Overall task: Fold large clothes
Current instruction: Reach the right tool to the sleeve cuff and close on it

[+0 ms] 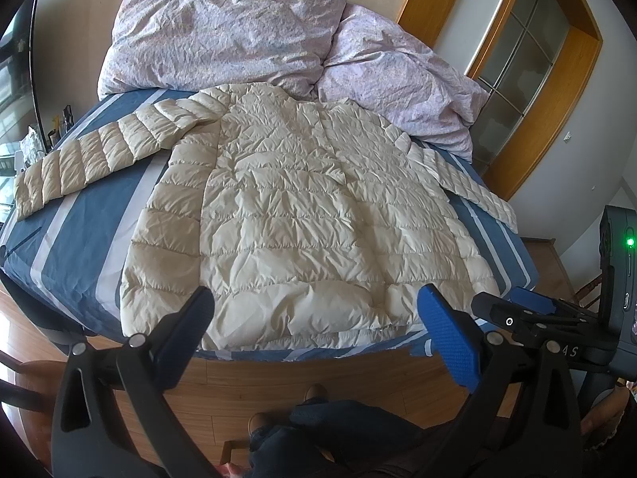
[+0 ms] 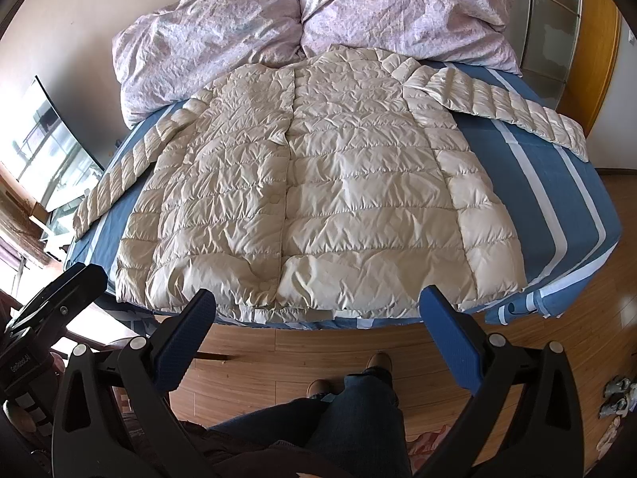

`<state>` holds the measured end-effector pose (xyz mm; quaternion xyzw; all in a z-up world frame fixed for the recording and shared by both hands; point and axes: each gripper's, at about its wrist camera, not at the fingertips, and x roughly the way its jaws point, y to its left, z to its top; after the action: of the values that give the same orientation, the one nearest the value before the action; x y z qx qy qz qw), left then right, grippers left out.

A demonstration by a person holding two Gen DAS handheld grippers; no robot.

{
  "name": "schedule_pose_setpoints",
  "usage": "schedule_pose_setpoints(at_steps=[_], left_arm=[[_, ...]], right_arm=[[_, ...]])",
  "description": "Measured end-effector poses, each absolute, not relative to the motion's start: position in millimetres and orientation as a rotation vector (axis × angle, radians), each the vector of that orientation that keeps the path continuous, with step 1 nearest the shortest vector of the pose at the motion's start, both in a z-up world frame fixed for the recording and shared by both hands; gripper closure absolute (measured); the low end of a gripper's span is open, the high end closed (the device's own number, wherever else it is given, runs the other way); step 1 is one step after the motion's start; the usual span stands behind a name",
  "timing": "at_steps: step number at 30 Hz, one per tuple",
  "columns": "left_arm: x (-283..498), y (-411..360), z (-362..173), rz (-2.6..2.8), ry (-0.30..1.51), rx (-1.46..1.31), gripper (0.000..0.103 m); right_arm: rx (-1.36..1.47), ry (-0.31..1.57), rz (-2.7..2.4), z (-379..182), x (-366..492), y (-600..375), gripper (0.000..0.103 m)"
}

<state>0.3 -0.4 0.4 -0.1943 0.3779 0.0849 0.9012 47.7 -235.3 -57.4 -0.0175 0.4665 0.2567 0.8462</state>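
Note:
A cream quilted puffer jacket [image 1: 294, 215] [image 2: 318, 183] lies flat on the bed, hem toward me, both sleeves spread out to the sides. The left sleeve [image 1: 99, 151] reaches the bed's left edge; the right sleeve [image 2: 505, 107] stretches right. My left gripper [image 1: 318, 318] hovers open above the bed's near edge, just short of the hem, holding nothing. My right gripper [image 2: 318, 314] is open too, over the hem's near edge with nothing between its fingers. The right gripper's body [image 1: 557, 318] shows at the right in the left wrist view.
The bed has a blue sheet with white stripes [image 1: 79, 231] [image 2: 557, 199]. A crumpled lilac duvet [image 1: 239, 32] [image 2: 358, 12] is heaped at the head. Wooden floor [image 2: 318, 350] runs below, with a person's legs and shoes [image 2: 358, 390]. A wooden door frame [image 1: 537, 99] stands at right.

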Motion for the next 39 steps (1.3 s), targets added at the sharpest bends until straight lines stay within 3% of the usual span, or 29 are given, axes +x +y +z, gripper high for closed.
schedule_pose_setpoints(at_steps=[15, 25, 34, 39], left_arm=[[65, 40, -4, 0.258, 0.798, -0.411, 0.002], [135, 50, -8, 0.362, 0.829, -0.414, 0.002], [187, 40, -16, 0.428, 0.901, -0.424, 0.002], [200, 34, -20, 0.452, 0.937, -0.418, 0.002]], right_arm=[[0.043, 0.989, 0.523, -57, 117, -238, 0.001], [0.167, 1.043, 0.415, -75, 241, -281, 0.001], [0.263, 1.072, 0.136, -102, 376, -381, 0.001], [0.293, 1.099, 0.002, -119, 431, -439, 0.011]])
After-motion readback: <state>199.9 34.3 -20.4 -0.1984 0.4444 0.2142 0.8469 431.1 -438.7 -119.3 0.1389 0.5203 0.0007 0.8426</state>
